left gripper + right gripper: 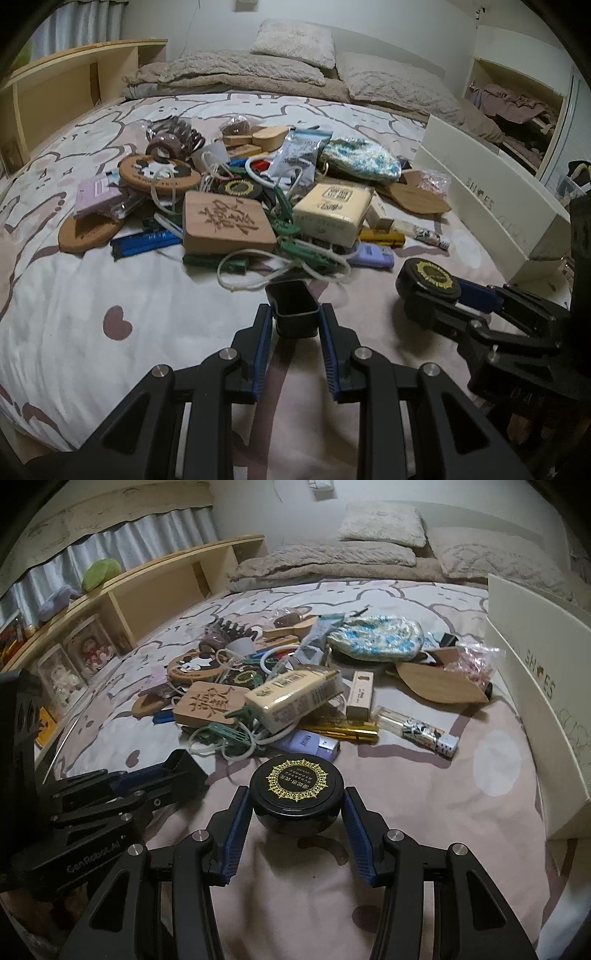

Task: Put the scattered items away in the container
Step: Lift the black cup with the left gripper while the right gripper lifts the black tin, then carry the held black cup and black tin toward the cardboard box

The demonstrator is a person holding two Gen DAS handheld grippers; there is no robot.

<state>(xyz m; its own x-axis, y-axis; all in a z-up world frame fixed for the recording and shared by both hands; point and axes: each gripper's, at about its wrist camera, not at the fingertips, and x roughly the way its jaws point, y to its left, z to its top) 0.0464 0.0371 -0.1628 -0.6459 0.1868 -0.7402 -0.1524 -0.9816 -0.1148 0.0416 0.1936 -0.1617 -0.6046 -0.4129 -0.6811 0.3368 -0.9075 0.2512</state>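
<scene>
- On the patterned bed sheet (92, 280), at the left, a scattered heap is seen: a round cork coaster (86, 230), a carved wooden block (227, 221) and a cream rectangular packet (332, 214).
- Toward the middle, a small black open-topped plastic cup (295, 308) is pinched between the blue pads of the left tool (295, 321).
- Further right, a round black jar with a gold-patterned lid (295, 794) is clamped at both sides by the right tool (295, 812), held just above the sheet, near the heap.
- At the far right, a long white cardboard shoe box (535, 686) is stood on the bed, apart from both held items.
</scene>
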